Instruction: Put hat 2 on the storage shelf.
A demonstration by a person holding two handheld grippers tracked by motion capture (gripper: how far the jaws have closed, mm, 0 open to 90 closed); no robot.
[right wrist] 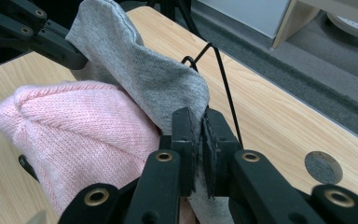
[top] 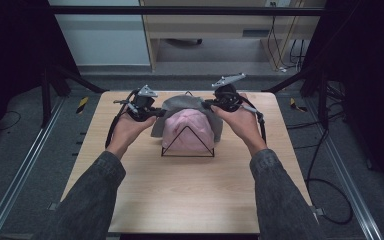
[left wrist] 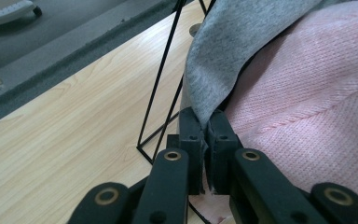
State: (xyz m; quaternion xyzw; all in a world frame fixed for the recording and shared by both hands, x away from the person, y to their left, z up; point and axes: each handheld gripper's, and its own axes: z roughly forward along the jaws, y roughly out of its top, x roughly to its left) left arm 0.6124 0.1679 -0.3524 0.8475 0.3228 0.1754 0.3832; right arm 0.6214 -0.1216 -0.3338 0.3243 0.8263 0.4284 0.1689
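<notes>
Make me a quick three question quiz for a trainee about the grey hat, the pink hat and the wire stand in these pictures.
1. True or false: both grippers pinch the grey hat.
2. What sits on the black wire stand under the grey fabric?
A. a pink knit hat
B. a blue towel
C. a white cup
3. Fill in: the left gripper grips the grey hat's ____.

Key:
1. True; the right gripper is shut on it too.
2. A, the pink knit hat.
3. Edge.

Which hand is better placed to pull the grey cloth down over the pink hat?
Neither clearly: left gripper and right gripper each pinch an edge of the grey cloth beside the pink hat; probably both together.
</notes>
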